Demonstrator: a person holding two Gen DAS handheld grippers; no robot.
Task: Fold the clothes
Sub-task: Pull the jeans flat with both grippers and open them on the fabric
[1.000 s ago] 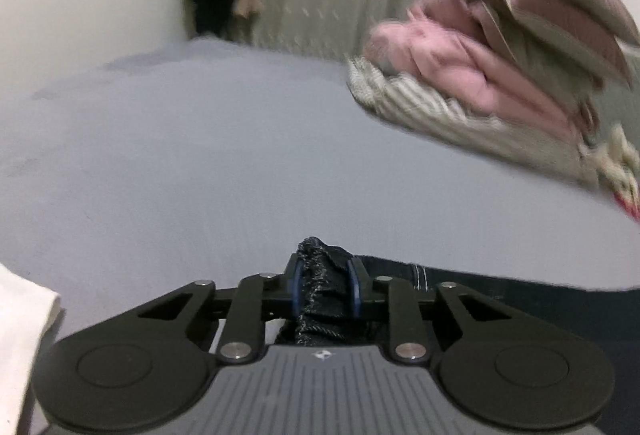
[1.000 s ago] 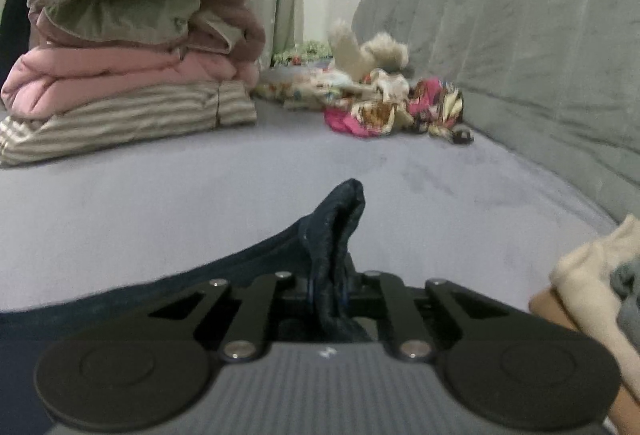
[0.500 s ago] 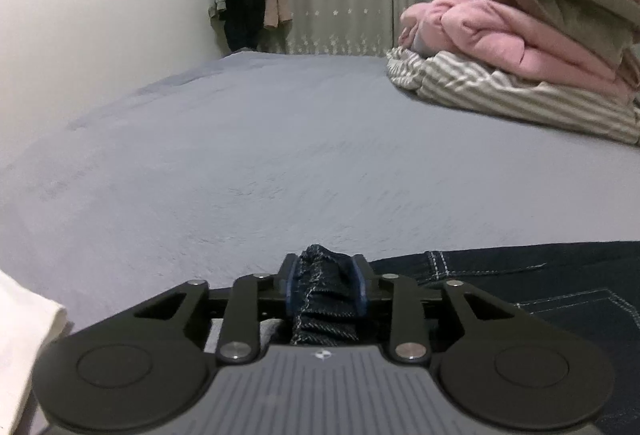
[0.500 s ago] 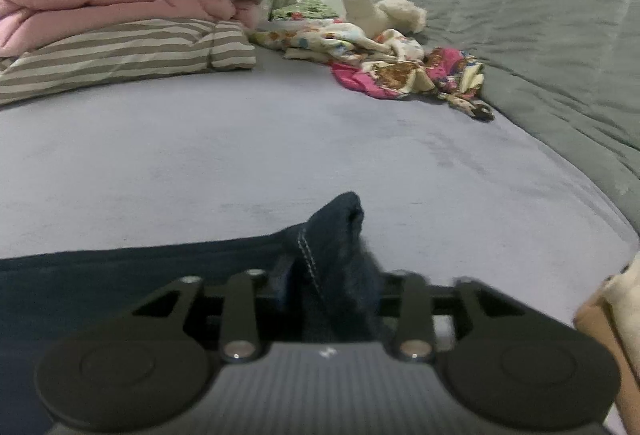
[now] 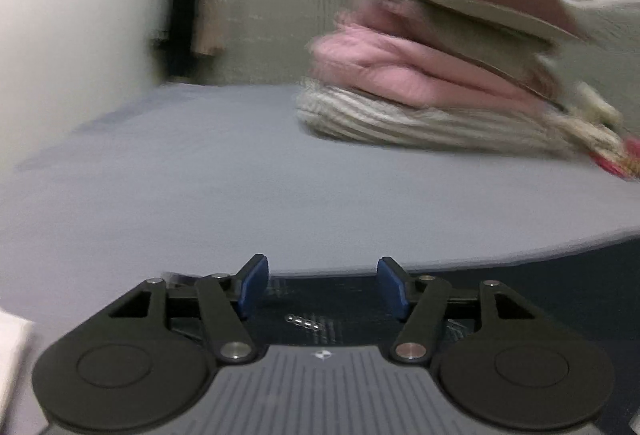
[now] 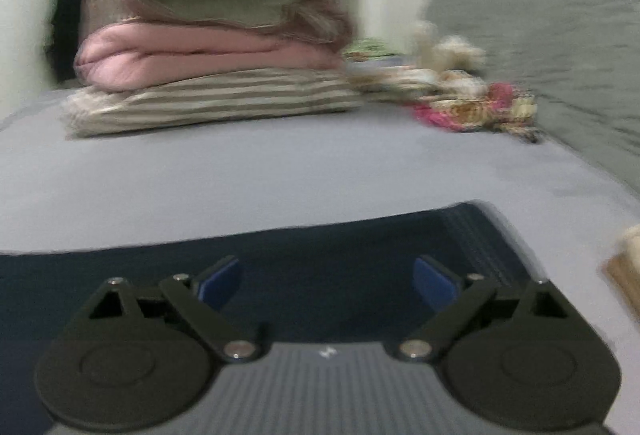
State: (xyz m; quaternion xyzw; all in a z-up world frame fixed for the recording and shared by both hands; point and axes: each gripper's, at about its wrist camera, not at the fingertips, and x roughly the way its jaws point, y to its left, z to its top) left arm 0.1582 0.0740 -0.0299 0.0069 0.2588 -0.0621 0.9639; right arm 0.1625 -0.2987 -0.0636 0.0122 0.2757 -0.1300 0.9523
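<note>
Now we let the dark blue denim garment [image 6: 360, 255] settle flat; left gripper [image 5: 322, 285] and right gripper [image 6: 327, 281] jaws are opening, empty, so lift clear without snagging.

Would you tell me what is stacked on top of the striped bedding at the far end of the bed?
On the striped bedding lies a pink quilt, then brownish and pale green folded layers. Blur and the frame's edge hide the top.
</note>
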